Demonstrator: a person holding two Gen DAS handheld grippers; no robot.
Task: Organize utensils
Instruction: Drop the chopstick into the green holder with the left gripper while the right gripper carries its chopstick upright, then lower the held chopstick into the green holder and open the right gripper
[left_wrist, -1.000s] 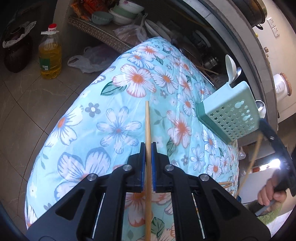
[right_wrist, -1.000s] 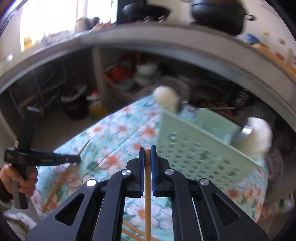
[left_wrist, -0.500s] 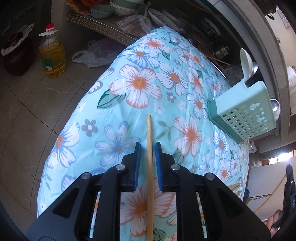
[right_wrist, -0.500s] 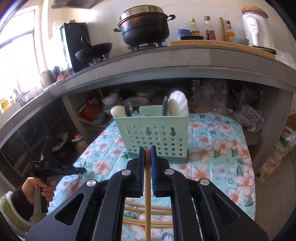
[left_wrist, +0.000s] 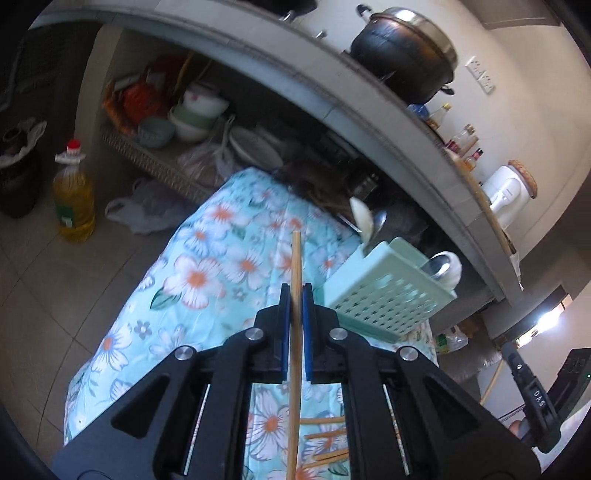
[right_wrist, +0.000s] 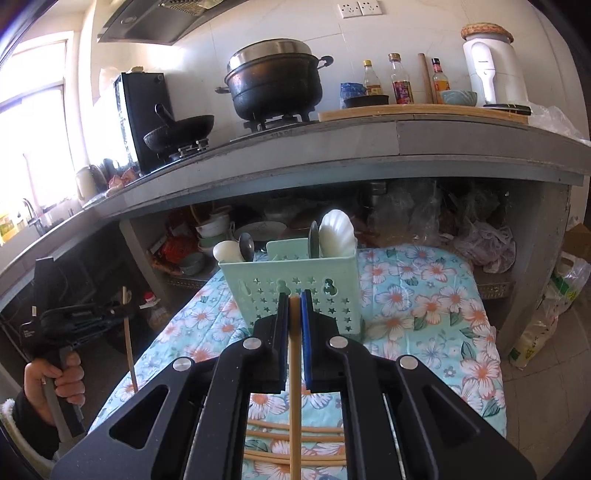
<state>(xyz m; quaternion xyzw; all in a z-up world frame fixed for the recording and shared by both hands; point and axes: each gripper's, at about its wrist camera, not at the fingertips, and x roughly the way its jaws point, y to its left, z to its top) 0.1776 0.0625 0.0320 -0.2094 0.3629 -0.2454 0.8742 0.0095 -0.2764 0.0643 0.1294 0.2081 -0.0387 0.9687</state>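
The left hand-held gripper (left_wrist: 296, 295) is pinching a wooden chopstick (left_wrist: 295, 258) between its blue pads, the stick running straight along the fingers and jutting out past their tips above the floral-cloth surface (left_wrist: 207, 266). Ahead and to the right of this hand-held gripper stands the pale green utensil holder (left_wrist: 388, 295), tilted in this view, with a white spoon (left_wrist: 360, 216) and a metal spoon rising from its far corner. Below the fingers, a few loose chopsticks (left_wrist: 325, 435) lie on the cloth. The right hand-held gripper (right_wrist: 294, 302) is likewise pressed onto a second chopstick (right_wrist: 294, 362), whose tip barely reaches past the pads. Directly in front of it, upright on the cloth, is the same holder (right_wrist: 291, 273), carrying a white ladle-like spoon (right_wrist: 338, 232) and others. Beneath the right fingers several more chopsticks (right_wrist: 266, 439) lie crosswise on the surface. Far to its left, the person's left hand (right_wrist: 55, 376) grips the other tool, its chopstick standing nearly vertical. Beyond the holder runs a grey kitchen counter (right_wrist: 369, 144) with a black pot (right_wrist: 273, 85).
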